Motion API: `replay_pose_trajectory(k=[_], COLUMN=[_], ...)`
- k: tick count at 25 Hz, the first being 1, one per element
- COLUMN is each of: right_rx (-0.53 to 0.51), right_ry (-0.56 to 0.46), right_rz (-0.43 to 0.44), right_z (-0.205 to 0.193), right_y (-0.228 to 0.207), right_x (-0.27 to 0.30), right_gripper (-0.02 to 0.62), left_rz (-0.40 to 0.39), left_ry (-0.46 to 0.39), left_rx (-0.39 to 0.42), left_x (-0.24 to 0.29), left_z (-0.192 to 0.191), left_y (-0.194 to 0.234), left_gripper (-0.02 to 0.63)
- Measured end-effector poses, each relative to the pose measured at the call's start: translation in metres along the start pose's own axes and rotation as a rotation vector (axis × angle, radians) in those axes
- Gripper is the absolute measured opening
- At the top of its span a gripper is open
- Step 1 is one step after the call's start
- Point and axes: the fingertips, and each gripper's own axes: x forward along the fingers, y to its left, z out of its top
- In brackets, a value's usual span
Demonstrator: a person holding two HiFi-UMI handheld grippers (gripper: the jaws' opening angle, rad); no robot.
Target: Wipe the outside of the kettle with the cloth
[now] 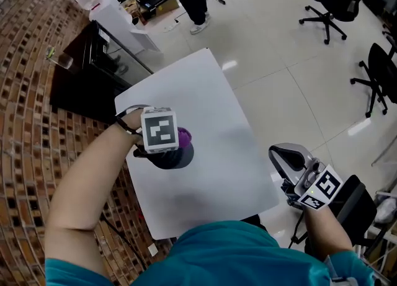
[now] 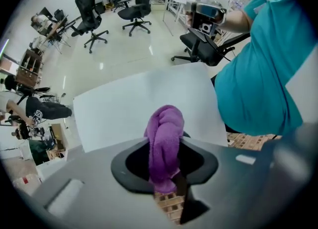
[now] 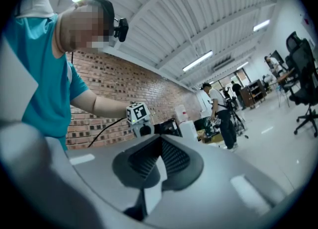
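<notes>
Now L gripper [image 2: 164, 161] clamps purple cloth [image 2: 168, 123] over white table [image 1: 205, 92], R gripper [image 3: 158, 163] closed, empty.

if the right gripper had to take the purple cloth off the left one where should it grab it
Probably the bunched end of the purple cloth sticking out past the left gripper's shut jaws. In the head view it pokes out rightward, so the right gripper, now shut and empty, could open and come in from that side, across the roll.
</notes>
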Motion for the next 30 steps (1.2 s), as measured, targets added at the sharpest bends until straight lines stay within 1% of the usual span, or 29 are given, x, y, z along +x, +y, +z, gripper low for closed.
replay_pose_trajectory(k=[1,2,5,7,9,11,13,19,21,23,25,27,29,30], right_rx=[0.002,0.003,0.001,0.002,0.004,0.005,0.002,-0.015,-0.02,-0.029,-0.041,-0.05,-0.05,-0.046], right_ry=[-0.001,-0.002,-0.005,-0.005,0.0,0.01,0.017,0.042,0.049,0.053,0.06,0.07,0.08,0.085], right_rz=[-0.007,-0.012,-0.023,-0.027,-0.027,-0.022,-0.016,0.02,0.033,0.043,0.053,0.062,0.072,0.077], right_z=[0.0,0.001,0.002,0.002,0.0,-0.002,-0.003,-0.004,-0.004,-0.002,0.0,0.002,0.0,-0.001], right_y=[-0.003,-0.006,-0.01,-0.011,-0.011,-0.009,-0.006,0.011,0.019,0.028,0.036,0.043,0.052,0.056], right_x=[-0.003,-0.005,-0.009,-0.01,-0.01,-0.007,-0.003,0.019,0.028,0.036,0.043,0.049,0.056,0.059], right_gripper=[0.003,0.003,0.003,0.003,0.003,0.003,0.003,0.003,0.003,0.003,0.003,0.003,0.003,0.003], left_rz=[0.027,0.038,0.031,0.009,-0.007,-0.006,-0.006,-0.01,0.015,0.074,0.145,0.2,0.22,0.222], left_ry=[0.002,-0.01,-0.025,-0.037,-0.073,-0.129,-0.16,-0.186,-0.201,-0.252,-0.338,-0.427,-0.488,-0.502], left_rx=[-0.02,-0.041,-0.064,-0.057,-0.062,-0.092,-0.116,-0.171,-0.166,-0.188,-0.242,-0.301,-0.358,-0.395], left_x=[-0.006,-0.009,-0.006,0.002,0.01,0.011,0.011,0.025,0.026,0.015,-0.004,-0.023,-0.026,-0.019], left_z=[-0.005,-0.008,-0.029,-0.041,-0.048,-0.055,-0.065,-0.105,-0.122,-0.143,-0.161,-0.168,-0.166,-0.163], left_y=[0.015,0.026,0.047,0.045,0.038,0.036,0.035,0.019,0.013,0.006,-0.01,-0.036,-0.063,-0.072], left_gripper=[0.123,0.123,0.123,0.123,0.123,0.121,0.121,0.121,0.121,0.121,0.121,0.121,0.121,0.121])
